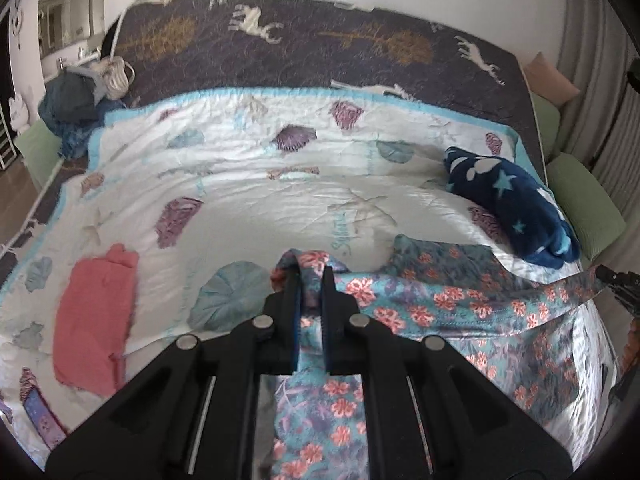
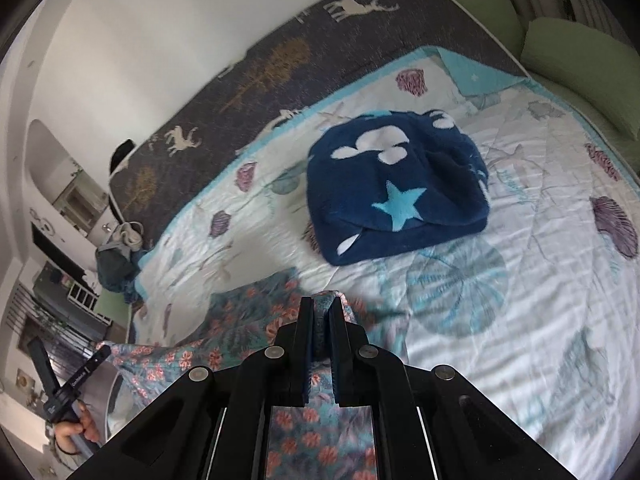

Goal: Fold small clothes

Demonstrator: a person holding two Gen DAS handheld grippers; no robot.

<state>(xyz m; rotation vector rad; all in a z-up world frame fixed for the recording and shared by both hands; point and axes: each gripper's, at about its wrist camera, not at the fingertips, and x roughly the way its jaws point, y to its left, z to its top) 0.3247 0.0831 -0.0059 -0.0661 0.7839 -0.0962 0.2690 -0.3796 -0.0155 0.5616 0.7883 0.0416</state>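
A teal floral garment (image 1: 440,300) with pink flowers is held stretched above the white shell-print quilt (image 1: 248,200). My left gripper (image 1: 311,270) is shut on one corner of it. My right gripper (image 2: 322,304) is shut on the other corner of the floral garment (image 2: 248,304). The cloth hangs between them, its far part lying on the quilt (image 2: 520,320). The right gripper shows at the right edge of the left wrist view (image 1: 616,280); the left gripper shows at the lower left of the right wrist view (image 2: 86,372).
A folded navy star blanket (image 2: 396,192) lies on the quilt ahead; it also shows in the left wrist view (image 1: 512,204). A pink garment (image 1: 96,312) lies at left. A dark clothes pile (image 1: 76,108) and green cushions (image 1: 588,208) sit at the bed's edges.
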